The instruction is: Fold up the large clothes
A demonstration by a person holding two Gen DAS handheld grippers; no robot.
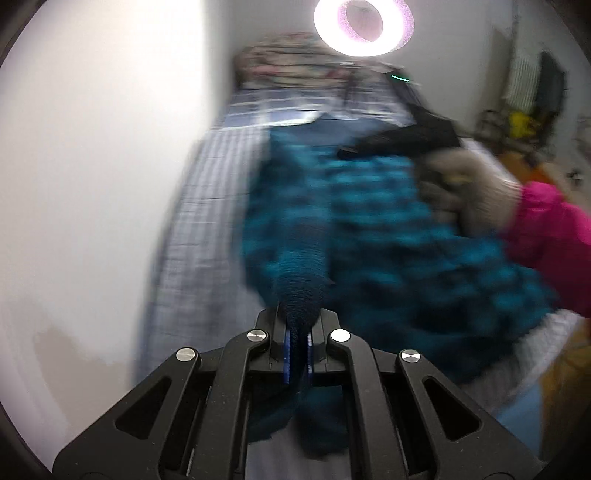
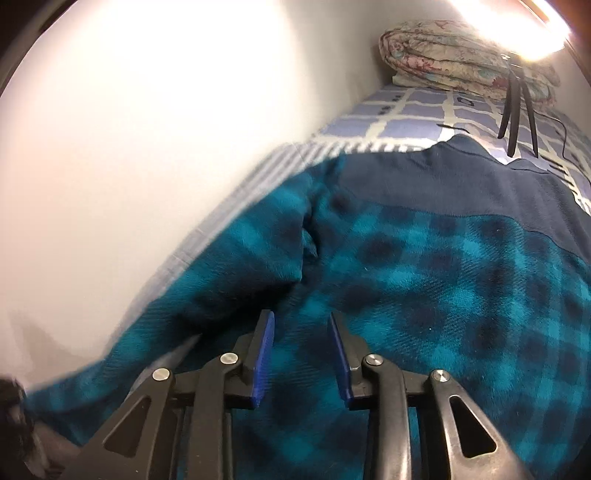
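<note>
A teal and navy plaid fleece garment (image 1: pixel 388 229) lies spread on a bed, with its navy yoke (image 2: pixel 461 184) at the far end. My left gripper (image 1: pixel 298 326) is shut on the ribbed cuff (image 1: pixel 301 280) of one sleeve, and the cloth hangs down behind the pads. That sleeve (image 2: pixel 221 288) runs along the wall side of the garment. My right gripper (image 2: pixel 301 317) stands open just above the garment's body, with nothing pinched between its blue pads (image 2: pixel 264 354). In the left wrist view the right gripper (image 1: pixel 399 142) shows over the garment, held by a gloved hand (image 1: pixel 469 192) in a pink sleeve (image 1: pixel 546 236).
The bed has a blue and white checked sheet (image 2: pixel 406 110) and stands against a white wall (image 2: pixel 147 147) on the left. A folded floral quilt (image 2: pixel 461 55) lies at the far end. Black tripod legs (image 2: pixel 513 110) stand on the bed under a ring light (image 1: pixel 364 26).
</note>
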